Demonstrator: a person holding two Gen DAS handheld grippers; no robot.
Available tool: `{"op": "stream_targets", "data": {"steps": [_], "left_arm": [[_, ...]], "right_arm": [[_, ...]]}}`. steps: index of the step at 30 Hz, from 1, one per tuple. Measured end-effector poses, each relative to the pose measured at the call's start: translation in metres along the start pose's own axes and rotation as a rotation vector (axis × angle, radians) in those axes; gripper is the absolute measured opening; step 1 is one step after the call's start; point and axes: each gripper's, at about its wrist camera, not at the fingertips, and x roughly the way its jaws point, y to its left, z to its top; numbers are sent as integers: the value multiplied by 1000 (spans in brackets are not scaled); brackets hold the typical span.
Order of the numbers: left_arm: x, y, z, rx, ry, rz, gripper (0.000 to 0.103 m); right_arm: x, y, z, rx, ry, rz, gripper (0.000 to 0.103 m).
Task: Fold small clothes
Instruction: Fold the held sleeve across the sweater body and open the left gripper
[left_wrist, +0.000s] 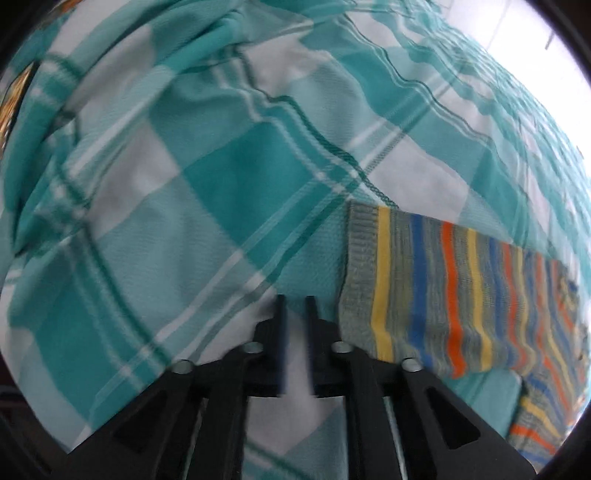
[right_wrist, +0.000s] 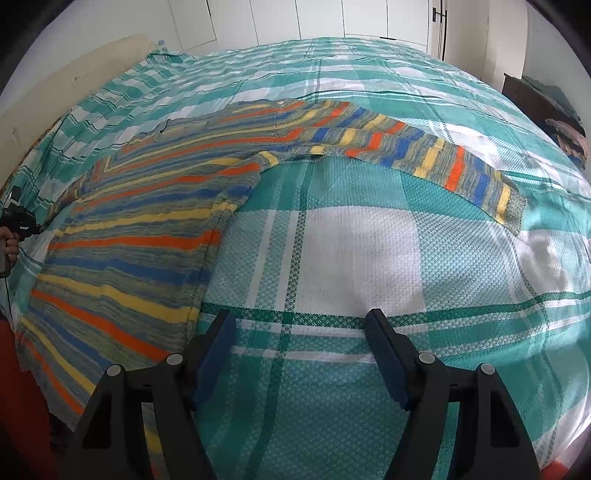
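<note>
Left gripper (left_wrist: 295, 301): jaws narrow, nothing between, beside sweater cuff, lower centre
Right gripper (right_wrist: 301, 332): wide open, empty
Striped sweater (right_wrist: 140, 236): flat on checked bedspread (right_wrist: 351, 251), left

A striped knit sweater (right_wrist: 140, 236) in grey, orange, yellow and blue lies spread flat, one sleeve (right_wrist: 424, 158) stretched out sideways.

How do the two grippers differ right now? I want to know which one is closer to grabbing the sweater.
The left gripper has its jaws narrowed to a slim gap; the right gripper stands wide open. The left sits just beside the striped sweater sleeve cuff; the right hangs over the bare plaid bedspread. Both hold nothing.
</note>
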Motion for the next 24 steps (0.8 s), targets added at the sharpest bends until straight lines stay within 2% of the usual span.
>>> {"op": "stream_targets", "data": {"steps": [1, 2, 3, 5, 7, 10, 13, 16, 20, 24], "left_arm": [[-8, 2, -2, -1, -12, -11, 43], [-21, 3, -7, 6, -41, -16, 61], [-35, 4, -12, 16, -75, -21, 69], [-65, 1, -31, 53, -127, -59, 73], [-93, -2, -58, 100, -142, -121, 73], [-125, -24, -101, 194, -164, -199, 77], [-141, -59, -146, 304, -182, -252, 81], [-156, -85, -203, 411, -175, -301, 84], [-145, -123, -273, 570, -123, -298, 84], [-122, -126, -310, 652, -75, -245, 84]], "right_arm": [[-1, -1, 0, 2, -3, -2, 72], [-3, -2, 0, 8, -6, -9, 72], [-5, -3, 0, 17, -13, -18, 73], [-11, -7, 2, 40, -37, -54, 77], [-24, -11, 4, 61, -83, -99, 84], [-44, -8, 7, 59, -131, -136, 85], [-63, 7, 7, 20, -155, -122, 85], [-78, 32, 3, -32, -166, -73, 86], [-78, 69, -7, -149, -150, -31, 86], [-52, 83, -28, -206, -63, -25, 86]]}}
